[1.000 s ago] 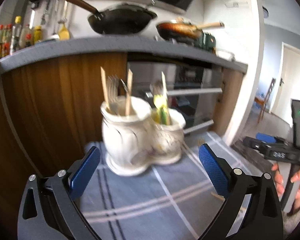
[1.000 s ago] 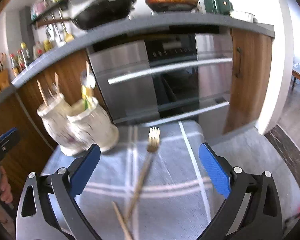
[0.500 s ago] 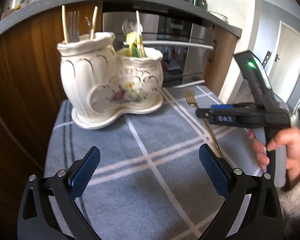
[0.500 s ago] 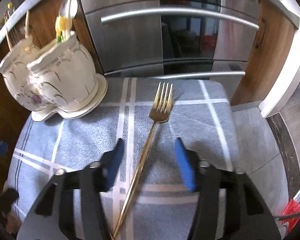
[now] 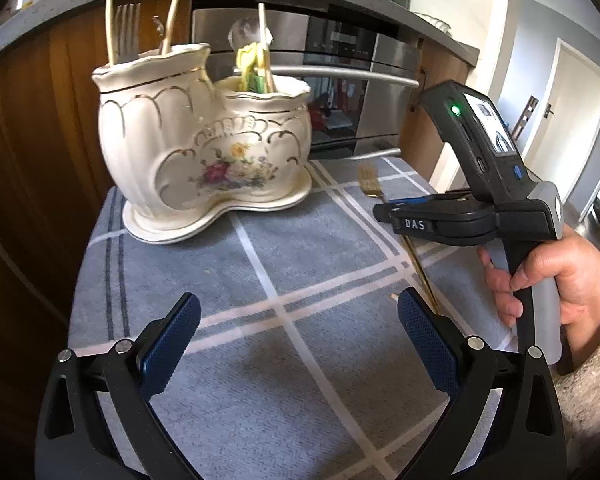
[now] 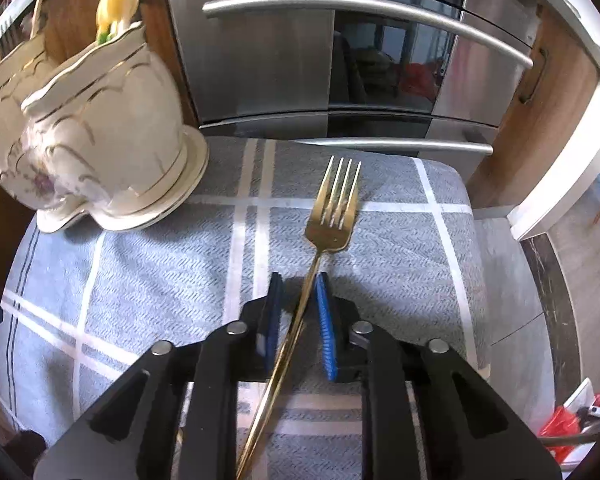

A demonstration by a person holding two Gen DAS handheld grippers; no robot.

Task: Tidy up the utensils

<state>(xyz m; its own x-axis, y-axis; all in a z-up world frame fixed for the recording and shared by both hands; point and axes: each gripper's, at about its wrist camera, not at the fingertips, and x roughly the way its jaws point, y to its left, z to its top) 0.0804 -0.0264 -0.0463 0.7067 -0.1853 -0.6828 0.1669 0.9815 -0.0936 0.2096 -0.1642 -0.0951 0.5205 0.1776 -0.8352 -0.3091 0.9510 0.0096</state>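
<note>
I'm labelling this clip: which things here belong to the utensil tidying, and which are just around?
Job:
gold fork
ceramic utensil holder
right gripper, closing around the fork's handle
left gripper, open

Around:
checked cloth
oven

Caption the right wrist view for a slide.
Right claw closing around the gold fork's handle on the grey checked cloth, pads not yet pressing; ceramic utensil holder left.
</note>
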